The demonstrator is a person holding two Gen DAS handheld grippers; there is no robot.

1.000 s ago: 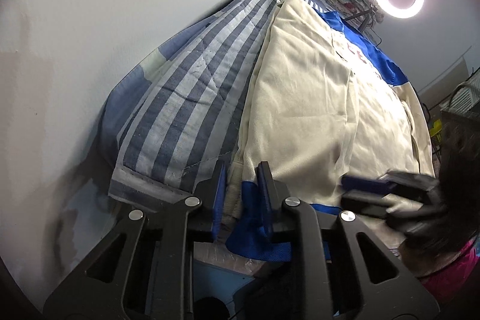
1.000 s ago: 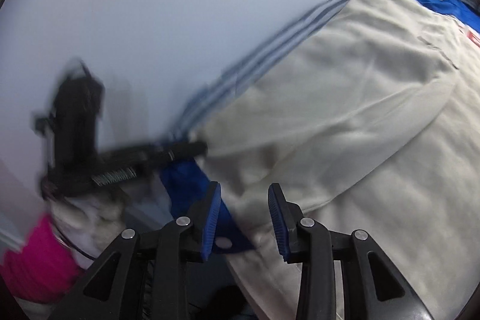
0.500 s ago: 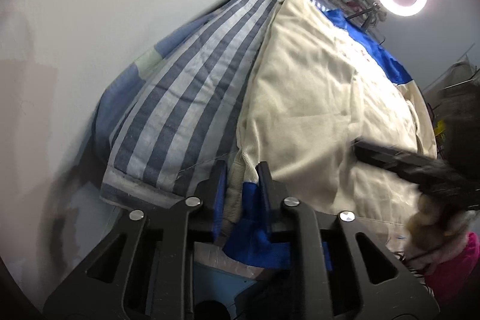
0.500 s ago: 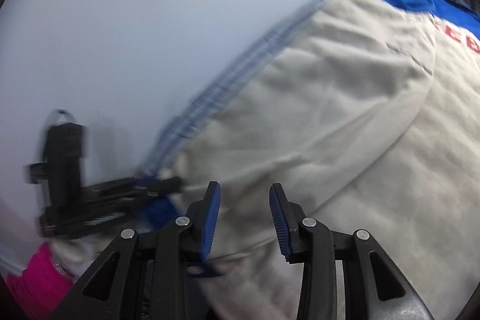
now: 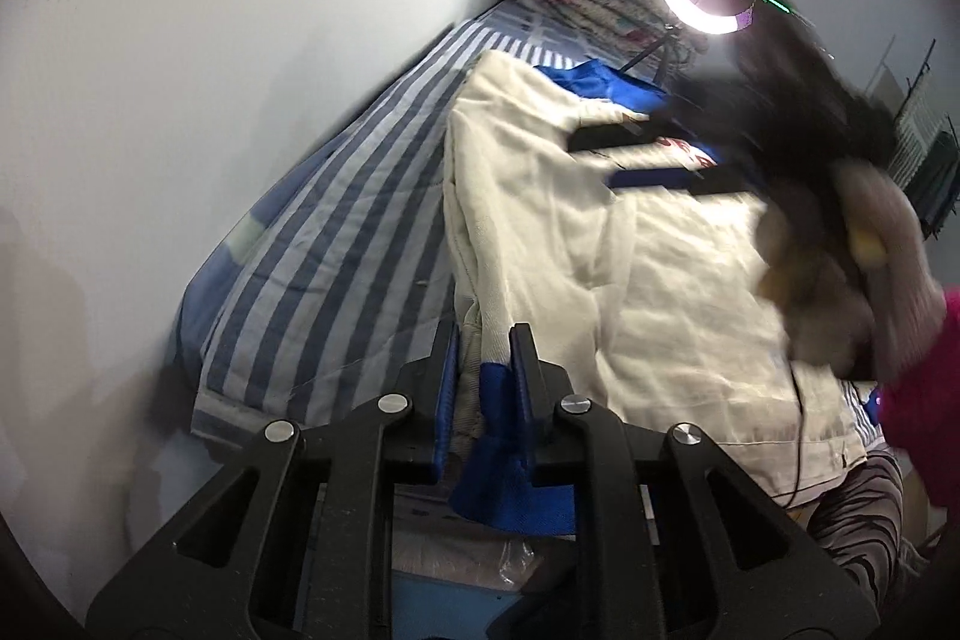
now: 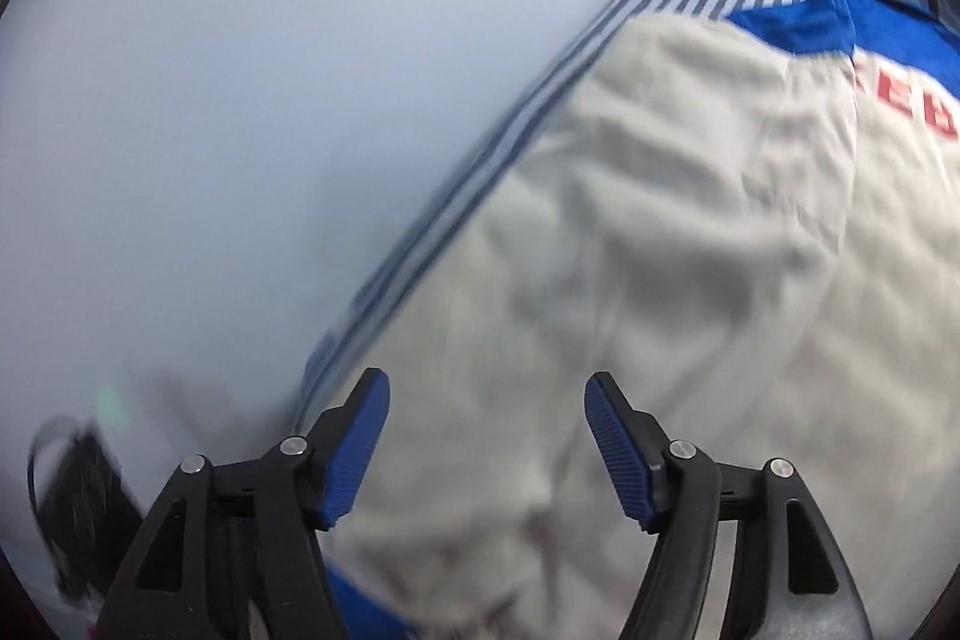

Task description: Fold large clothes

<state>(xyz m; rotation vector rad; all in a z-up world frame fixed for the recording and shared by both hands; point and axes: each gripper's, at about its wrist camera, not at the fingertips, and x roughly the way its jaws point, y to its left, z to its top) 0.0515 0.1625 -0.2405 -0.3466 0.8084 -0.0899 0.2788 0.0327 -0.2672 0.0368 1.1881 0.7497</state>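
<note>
The left gripper [image 5: 483, 370] is pinching the cream-and-blue garment [image 5: 600, 232] by its near hem, jaws closing tight on the fabric, probably to anchor that corner on the striped bed [image 5: 336, 244]. The right gripper [image 6: 486, 436], blurred, is opening over the cloth, nothing between its jaws.

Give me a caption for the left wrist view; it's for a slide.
Left gripper pinching the cream-and-blue garment's hem on a striped bed.
</note>
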